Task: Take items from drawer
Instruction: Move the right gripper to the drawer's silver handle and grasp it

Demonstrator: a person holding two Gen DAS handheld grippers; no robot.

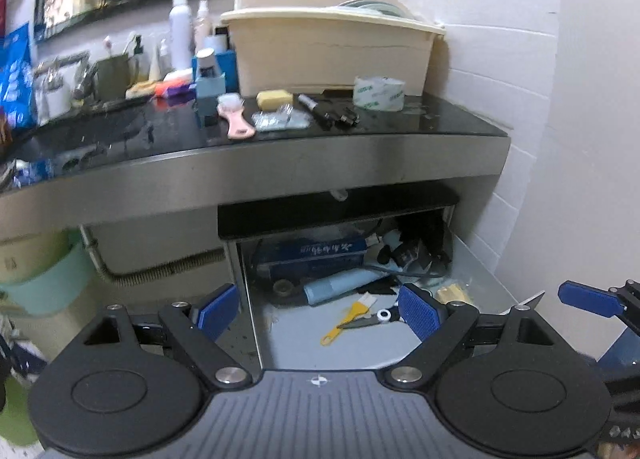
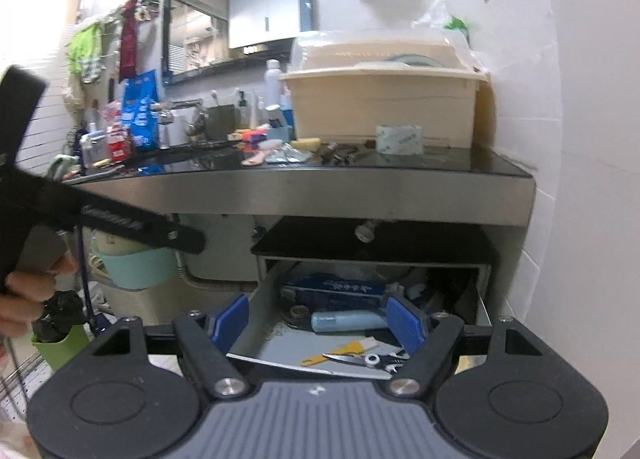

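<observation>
The drawer (image 1: 476, 271) under the counter stands pulled open; it also shows in the right wrist view (image 2: 256, 299). In it lie a dark blue box (image 1: 316, 255), a light blue tube (image 1: 340, 287), a yellow-handled scraper (image 1: 348, 319) and small scissors (image 2: 352, 359). My left gripper (image 1: 320, 315) is open and empty in front of the drawer. My right gripper (image 2: 320, 323) is open and empty, also in front of the drawer. One blue pad of the right gripper shows at the right edge of the left wrist view (image 1: 588, 299).
On the black countertop (image 1: 440, 119) lie a pink brush (image 1: 236, 119), a yellow sponge (image 1: 274, 98), a tape roll (image 1: 378, 93), black tools (image 1: 328, 111) and a beige bin (image 1: 332, 47). A teal basin (image 1: 48, 283) sits lower left. White wall at right.
</observation>
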